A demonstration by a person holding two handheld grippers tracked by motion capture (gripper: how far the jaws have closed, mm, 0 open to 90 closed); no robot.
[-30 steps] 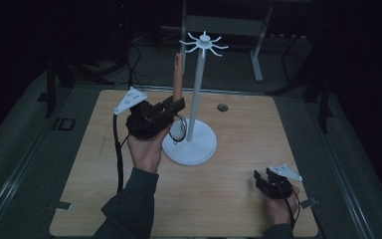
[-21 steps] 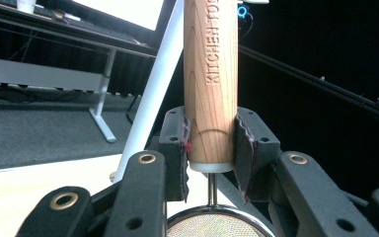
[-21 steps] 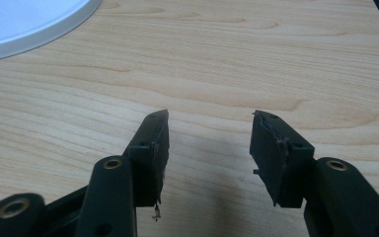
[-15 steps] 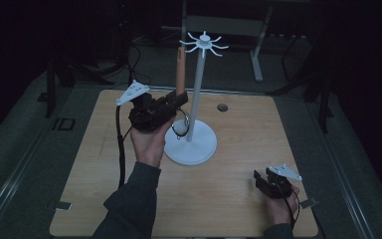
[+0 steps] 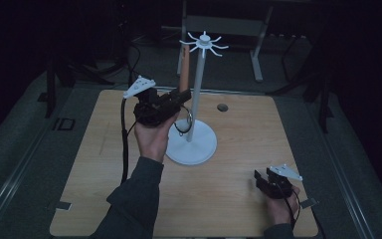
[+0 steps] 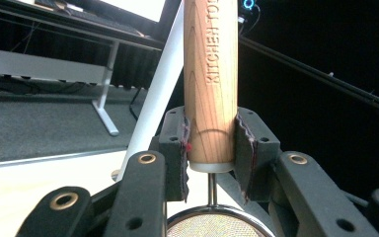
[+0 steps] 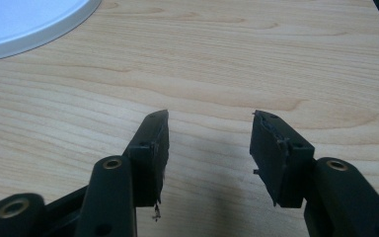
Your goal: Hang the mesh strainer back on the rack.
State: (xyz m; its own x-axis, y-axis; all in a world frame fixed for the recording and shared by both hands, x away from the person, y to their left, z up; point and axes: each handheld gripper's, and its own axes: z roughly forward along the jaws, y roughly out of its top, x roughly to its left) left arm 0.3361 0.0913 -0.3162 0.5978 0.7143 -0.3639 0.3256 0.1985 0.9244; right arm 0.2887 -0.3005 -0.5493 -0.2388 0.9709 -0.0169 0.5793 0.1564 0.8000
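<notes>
A: State the condition of the left gripper (image 6: 210,148).

B: Its jaws are clamped on the lower end of a wooden handle (image 6: 210,79) stamped "KITCHEN TOO…". The handle stands upright. Below it a thin metal stem runs down to the round mesh bowl of a strainer (image 6: 212,227).

A: Location of that strainer?

B: In the high view the left gripper (image 5: 176,99) holds it above the wooden table (image 5: 238,199), just left of the white pole of the hanging stand (image 5: 197,94). The handle top reaches close to the spoked hook crown (image 5: 204,42). Whether it touches a hook I cannot tell. The stand's round white base (image 5: 191,147) sits at the table's middle.

A: And the right gripper (image 7: 209,143)?

B: Jaws apart, nothing between them. In the high view it (image 5: 274,183) rests low at the near right corner of the table, well apart from the stand. Its own view shows bare wood grain ahead and the rim of the base (image 7: 34,22) at far left.
</notes>
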